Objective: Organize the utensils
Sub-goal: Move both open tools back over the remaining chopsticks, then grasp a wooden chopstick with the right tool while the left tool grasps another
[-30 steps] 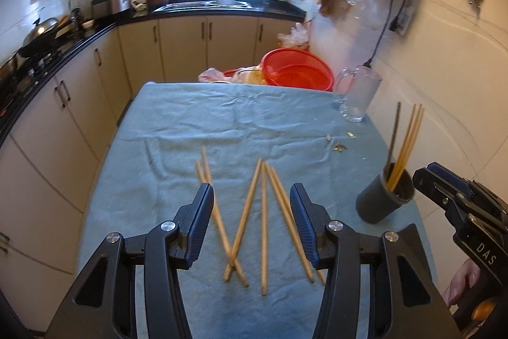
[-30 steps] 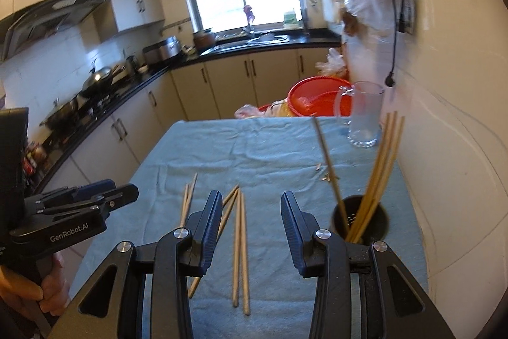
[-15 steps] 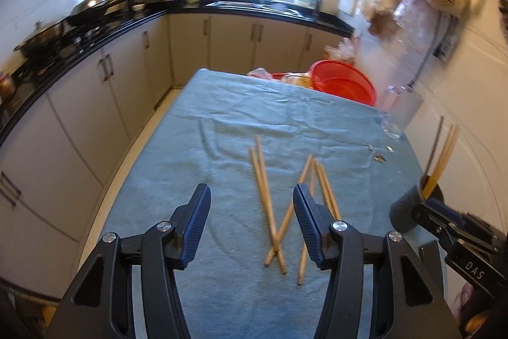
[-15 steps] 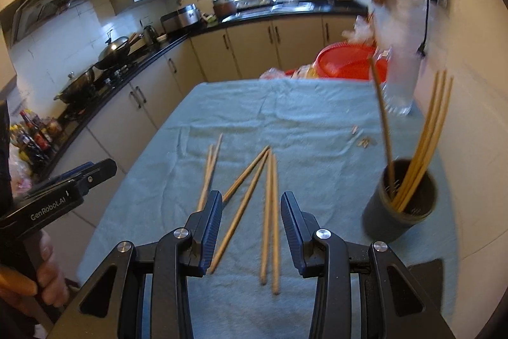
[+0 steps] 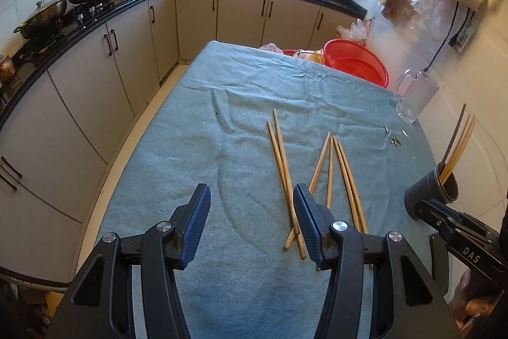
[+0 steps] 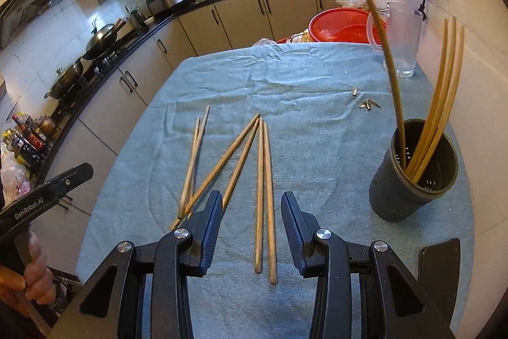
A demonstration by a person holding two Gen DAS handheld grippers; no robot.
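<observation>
Several wooden chopsticks (image 5: 282,167) lie loose on the blue-grey cloth in the middle of the table; they also show in the right wrist view (image 6: 263,180). A dark cylindrical holder (image 6: 412,177) stands at the right edge with several chopsticks upright in it; it also shows in the left wrist view (image 5: 431,193). My left gripper (image 5: 252,221) is open and empty above the cloth, left of the loose chopsticks. My right gripper (image 6: 250,226) is open and empty, over the near ends of a parallel pair.
A red basin (image 5: 355,62) and a clear glass jug (image 5: 416,97) stand at the table's far right. Small metal bits (image 6: 368,104) lie near the jug. A dark flat object (image 6: 439,269) lies at the near right edge. Kitchen cabinets (image 5: 95,78) run along the left.
My left gripper has shifted left, so the loose chopsticks now sit to its right. My right gripper has come lower and closer over the parallel pair. Both stay open.
</observation>
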